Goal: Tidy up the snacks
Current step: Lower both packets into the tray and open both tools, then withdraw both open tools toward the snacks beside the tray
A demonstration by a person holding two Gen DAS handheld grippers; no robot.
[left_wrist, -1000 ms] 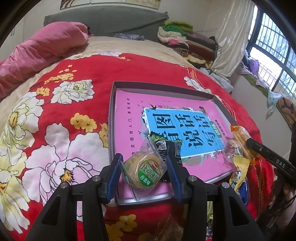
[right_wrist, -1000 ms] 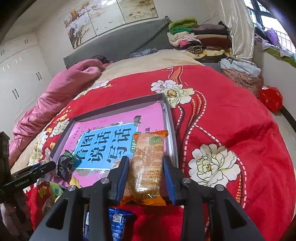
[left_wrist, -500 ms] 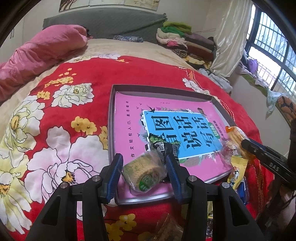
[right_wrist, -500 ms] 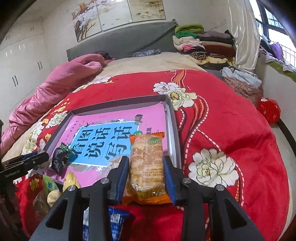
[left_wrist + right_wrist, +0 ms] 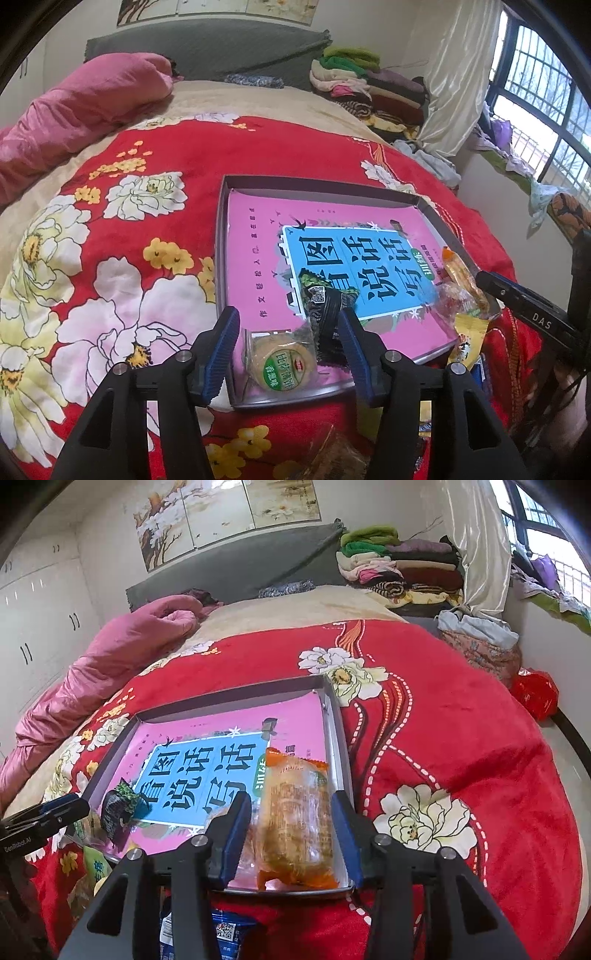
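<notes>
A grey tray (image 5: pixel 221 240), lined with a pink and blue book cover, lies on the red flowered bedspread. My left gripper (image 5: pixel 288 343) hangs over its near left corner with its jaws opening. Between them a round cookie (image 5: pixel 280 360) in clear wrap with a green label lies flat on the tray, and neither pad presses it. A black snack packet (image 5: pixel 325 306) leans beside the right finger. My right gripper (image 5: pixel 291 830) is over the tray's (image 5: pixel 229 698) near right corner, its jaws also opening. An orange-wrapped long snack (image 5: pixel 295 812) rests on the tray between them, free of the pads.
More snacks lie off the tray's near edge: a yellow packet (image 5: pixel 469 336), a blue packet (image 5: pixel 221 930) and a clear-wrapped one (image 5: pixel 332 454). A pink quilt (image 5: pixel 85 107) lies at the left, folded clothes (image 5: pixel 399 561) are stacked at the back right, and the bed edge drops on the right.
Both pairs of jaws have widened. The round cookie, gripped and tilted before, now lies flat on the tray. The orange snack has been let go and rests in the tray corner.
</notes>
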